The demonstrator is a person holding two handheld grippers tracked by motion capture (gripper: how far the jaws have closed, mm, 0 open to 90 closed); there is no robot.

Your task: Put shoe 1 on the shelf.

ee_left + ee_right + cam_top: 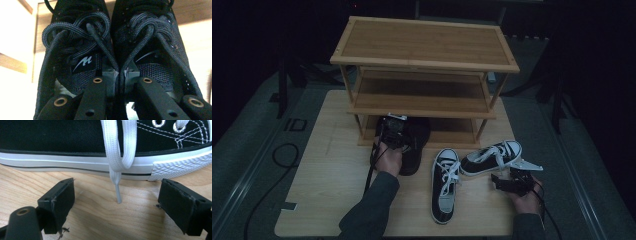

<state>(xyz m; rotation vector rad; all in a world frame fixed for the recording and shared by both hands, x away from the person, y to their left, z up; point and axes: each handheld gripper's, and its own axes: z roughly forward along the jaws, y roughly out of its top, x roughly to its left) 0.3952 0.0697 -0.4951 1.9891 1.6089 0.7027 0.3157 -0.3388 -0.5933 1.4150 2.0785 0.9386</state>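
Pinching the soft black mesh shoes (110, 50) together by their inner collars, my left fingers (113, 77) grip both; right fingers (117, 205) gape beside the stiffer canvas sneaker (75, 142).

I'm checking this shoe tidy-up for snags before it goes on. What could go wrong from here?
1. The left gripper pinches both black trainers by their inner edges alone, so one might slip out near the rack.
2. The right gripper stands open by a sneaker whose white lace trails on the table; closing may catch the lace, not the shoe.
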